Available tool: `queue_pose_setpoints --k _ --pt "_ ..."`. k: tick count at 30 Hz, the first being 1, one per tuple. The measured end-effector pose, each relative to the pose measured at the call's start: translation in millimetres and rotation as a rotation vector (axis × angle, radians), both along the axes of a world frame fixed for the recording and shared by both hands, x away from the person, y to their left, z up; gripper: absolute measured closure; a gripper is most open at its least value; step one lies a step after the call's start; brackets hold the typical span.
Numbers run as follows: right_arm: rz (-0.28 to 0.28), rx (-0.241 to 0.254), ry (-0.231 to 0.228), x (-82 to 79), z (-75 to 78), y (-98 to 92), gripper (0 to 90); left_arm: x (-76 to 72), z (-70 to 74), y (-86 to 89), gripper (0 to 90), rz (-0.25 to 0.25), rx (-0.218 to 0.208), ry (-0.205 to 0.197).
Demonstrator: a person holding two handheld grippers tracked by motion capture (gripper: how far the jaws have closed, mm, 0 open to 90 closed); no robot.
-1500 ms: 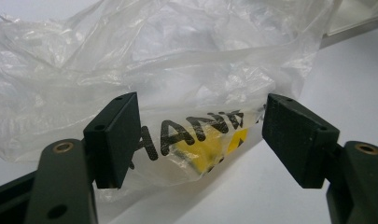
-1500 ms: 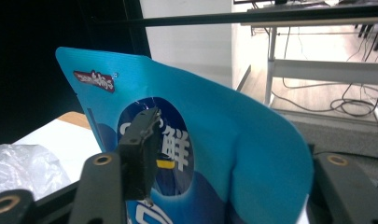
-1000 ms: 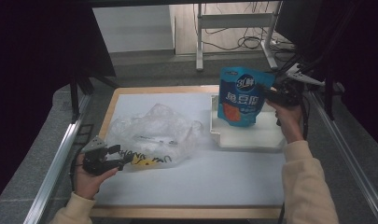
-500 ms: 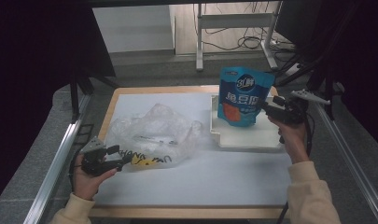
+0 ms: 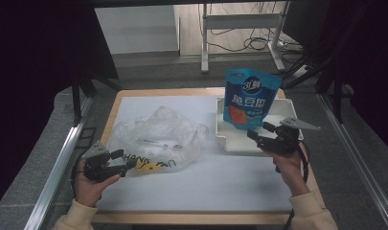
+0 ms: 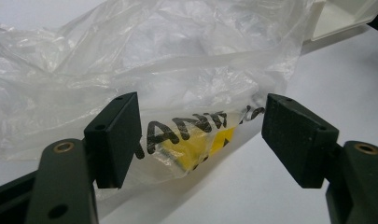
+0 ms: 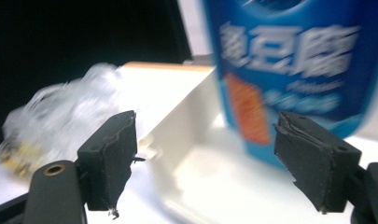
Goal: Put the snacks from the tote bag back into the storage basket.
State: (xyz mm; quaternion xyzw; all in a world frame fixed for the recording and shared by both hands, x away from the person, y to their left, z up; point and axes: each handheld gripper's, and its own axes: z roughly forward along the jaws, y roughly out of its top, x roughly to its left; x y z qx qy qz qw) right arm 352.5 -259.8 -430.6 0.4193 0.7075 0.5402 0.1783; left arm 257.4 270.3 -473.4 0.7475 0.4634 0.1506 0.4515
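Observation:
A blue printed pouch (image 5: 249, 98) stands upright in the white tray (image 5: 221, 130) at the right of the table. My right gripper (image 5: 257, 130) hovers just in front of the tray, pointing toward the pouch (image 7: 294, 70) and apart from it. Its jaws have just been opening, and nothing is between them (image 7: 205, 154). A crumpled clear plastic bag (image 5: 158, 134) with black lettering and a yellow patch lies left of the tray. My left gripper (image 5: 125, 159) rests at the bag's near edge. It is open (image 6: 200, 140), with the bag's printed corner (image 6: 191, 135) just ahead of the pads, untouched.
A white sheet (image 5: 206, 187) covers the wooden tabletop. The tray's near wall (image 7: 186, 116) rises between my right gripper and the pouch. Metal rails (image 5: 57, 167) run along both sides of the table, and a desk frame with cables stands beyond the far edge.
My right gripper has drawn back from beside the pouch toward the person and lower, to the tray's near side. The pouch stays upright. The left gripper and the bag have not moved.

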Motion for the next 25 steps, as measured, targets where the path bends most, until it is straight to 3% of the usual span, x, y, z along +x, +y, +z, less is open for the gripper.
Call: queue_pose_setpoints --k 3,11,19,25 --pt "0.083 -0.027 0.017 -13.7 -12.8 22.8 21.2 -0.6 -0.4 -1.2 29.0 -0.002 -0.003 0.002" --pt "0.176 -0.060 0.031 -29.3 -27.7 49.6 21.3 -1.4 -0.6 -3.3 29.0 -0.010 -0.004 0.003" --pt "0.173 -0.049 0.035 -28.9 -28.2 48.4 21.2 -1.2 -0.5 -2.4 28.9 -0.010 -0.002 0.000" --pt "0.172 -0.038 0.007 -33.3 -26.2 46.4 21.2 -2.4 1.0 -1.9 28.7 -0.009 -0.006 -0.003"
